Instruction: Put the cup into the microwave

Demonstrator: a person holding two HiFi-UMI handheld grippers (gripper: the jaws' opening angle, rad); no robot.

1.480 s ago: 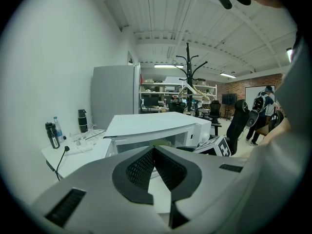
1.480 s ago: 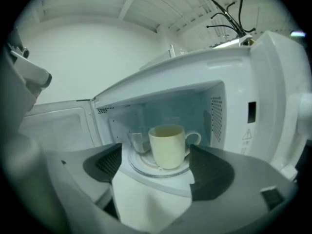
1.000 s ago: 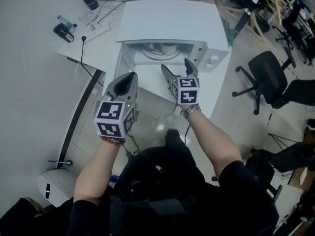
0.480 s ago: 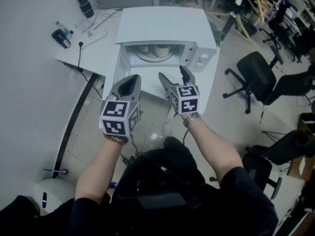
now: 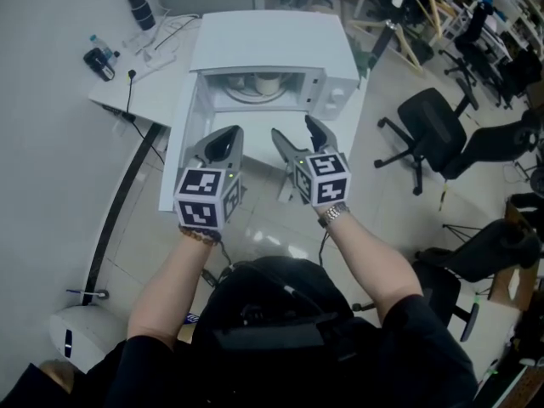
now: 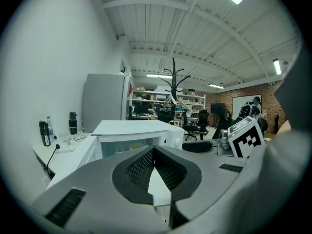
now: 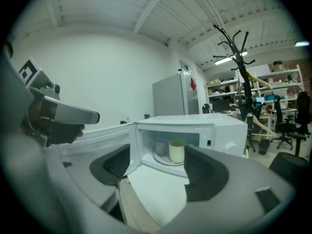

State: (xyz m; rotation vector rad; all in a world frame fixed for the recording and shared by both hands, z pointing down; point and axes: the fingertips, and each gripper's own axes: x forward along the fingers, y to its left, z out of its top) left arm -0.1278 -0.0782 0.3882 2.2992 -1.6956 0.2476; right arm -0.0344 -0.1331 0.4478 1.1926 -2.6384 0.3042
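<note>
Cream cup (image 7: 176, 151) is seen inside open white microwave (image 5: 272, 41) on white bench (image 5: 151, 92) by pale wall (image 5: 51, 143). Left gripper (image 5: 223, 133) jaws are pressed together; right gripper (image 5: 293, 127) jaws are apart, empty, and have just been closing.

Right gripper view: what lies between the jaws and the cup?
In the right gripper view: bare white table, then the open microwave doorway. The jaws of the right gripper have just been closing, empty, short of the cup.

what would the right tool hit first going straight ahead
Probably the cup in the open microwave, though depth is unclear. The right tool has just been closing its jaws, nothing between them.
</note>
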